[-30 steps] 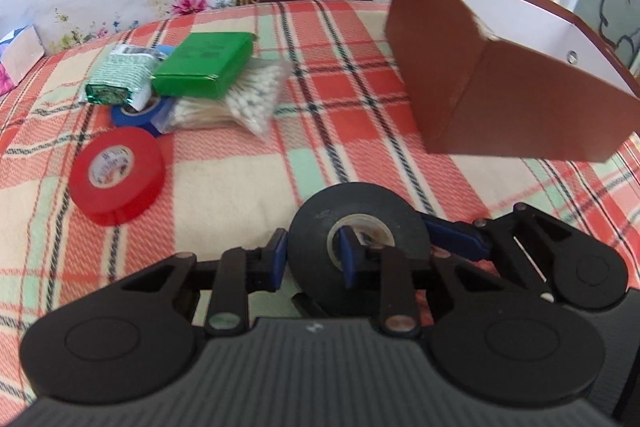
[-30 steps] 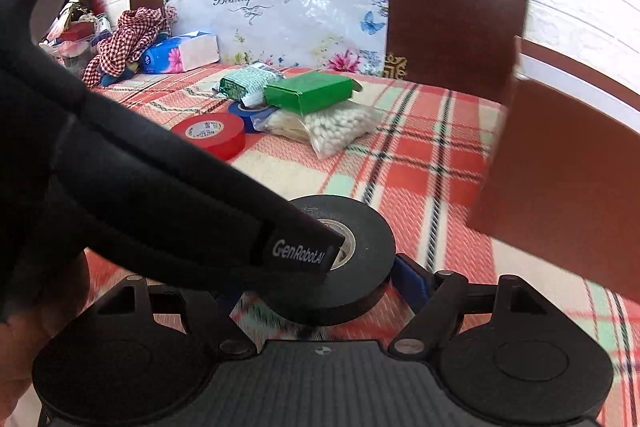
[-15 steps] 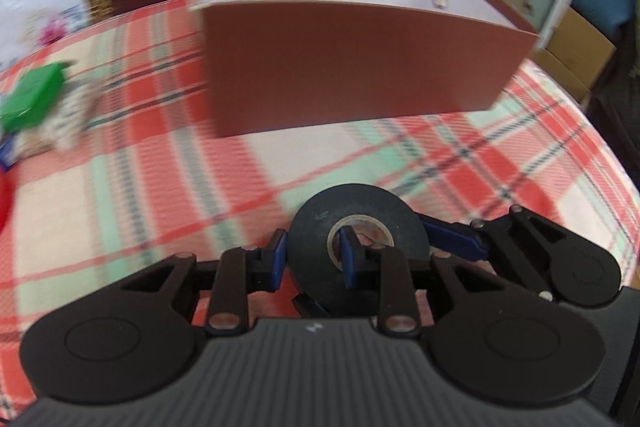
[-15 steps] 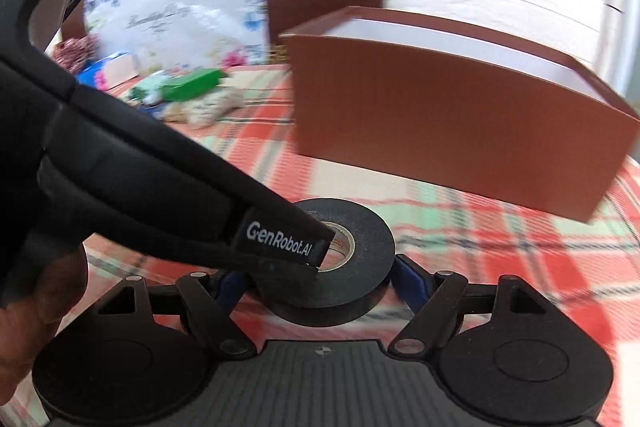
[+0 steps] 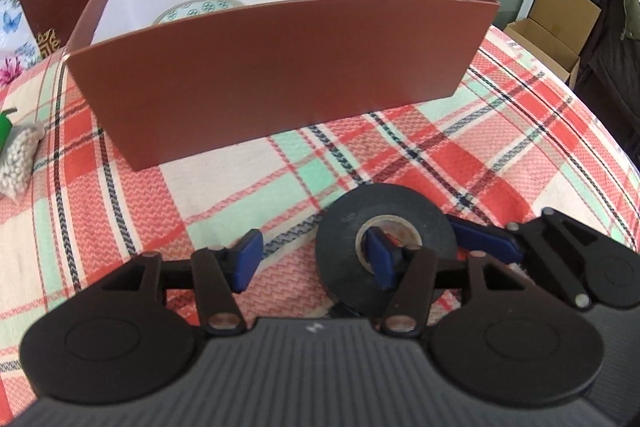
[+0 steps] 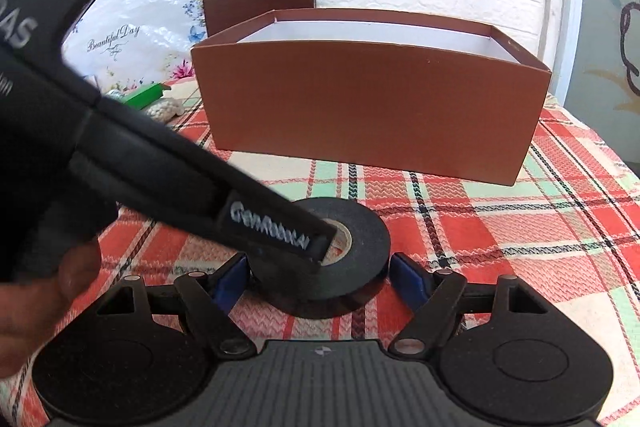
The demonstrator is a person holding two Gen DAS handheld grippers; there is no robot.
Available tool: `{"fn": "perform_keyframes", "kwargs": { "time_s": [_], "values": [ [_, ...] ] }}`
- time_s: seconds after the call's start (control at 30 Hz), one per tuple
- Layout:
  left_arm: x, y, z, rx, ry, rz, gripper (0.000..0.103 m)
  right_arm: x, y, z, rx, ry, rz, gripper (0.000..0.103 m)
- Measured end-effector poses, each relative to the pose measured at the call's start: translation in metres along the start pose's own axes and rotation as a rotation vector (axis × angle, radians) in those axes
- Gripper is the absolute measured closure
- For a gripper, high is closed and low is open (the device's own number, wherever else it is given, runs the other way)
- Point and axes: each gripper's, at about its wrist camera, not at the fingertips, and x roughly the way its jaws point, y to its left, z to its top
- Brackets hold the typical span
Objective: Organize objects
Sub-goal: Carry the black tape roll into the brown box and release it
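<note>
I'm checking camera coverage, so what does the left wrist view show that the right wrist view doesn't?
Only the left wrist view: the inside of the brown box, with a pale green dotted item in it, and a cardboard carton off to the right. Only the right wrist view: a hand low on the left, and the right gripper with both pads against the sides of the black tape roll. Both: the roll, the box and the plaid cloth.

The left gripper (image 5: 314, 261) was opening, one blue finger inside the core of a black roll of electrical tape (image 5: 386, 253) over the red-and-green plaid tablecloth (image 5: 248, 195). Beyond stood an open brown cardboard box (image 5: 280, 67) with white interior.
</note>
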Motion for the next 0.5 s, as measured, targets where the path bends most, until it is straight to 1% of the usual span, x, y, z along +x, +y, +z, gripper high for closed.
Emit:
{"fn": "perform_keyframes", "kwargs": {
  "time_s": [0.1, 0.2, 0.27, 0.3, 0.33, 0.37, 0.4, 0.47, 0.5],
  "values": [
    [0.0, 0.004, -0.001, -0.027, 0.001, -0.014, 0.043, -0.006, 0.003, -0.004, -0.034, 0.001, -0.011, 0.028],
    [0.0, 0.005, -0.003, -0.019, -0.012, -0.027, 0.044, -0.01, 0.001, -0.007, -0.052, -0.004, -0.01, 0.028],
    [0.0, 0.006, -0.003, -0.013, -0.019, -0.037, 0.047, -0.01, -0.003, -0.007, -0.045, 0.0, 0.006, 0.025],
    [0.0, 0.006, -0.003, -0.01, -0.021, -0.046, 0.052, -0.007, -0.007, -0.005, -0.041, 0.003, 0.015, 0.024],
    [0.0, 0.005, -0.003, -0.007, -0.021, -0.057, 0.055, -0.005, -0.007, -0.004, -0.042, 0.005, 0.022, 0.023],
    [0.001, 0.004, -0.003, -0.004, -0.02, -0.071, 0.063, -0.003, -0.005, -0.003, -0.048, 0.006, 0.033, 0.028],
    [0.001, 0.003, -0.003, 0.001, -0.019, -0.084, 0.073, -0.001, -0.004, -0.002, -0.06, 0.005, 0.052, 0.031],
    [0.002, -0.002, -0.001, 0.024, -0.024, -0.061, 0.073, 0.0, 0.003, 0.0, -0.088, -0.005, 0.038, 0.031],
    [0.0, -0.002, 0.0, 0.02, -0.024, -0.061, 0.073, 0.001, 0.001, 0.002, -0.092, -0.015, 0.037, 0.032]
  ]
}}
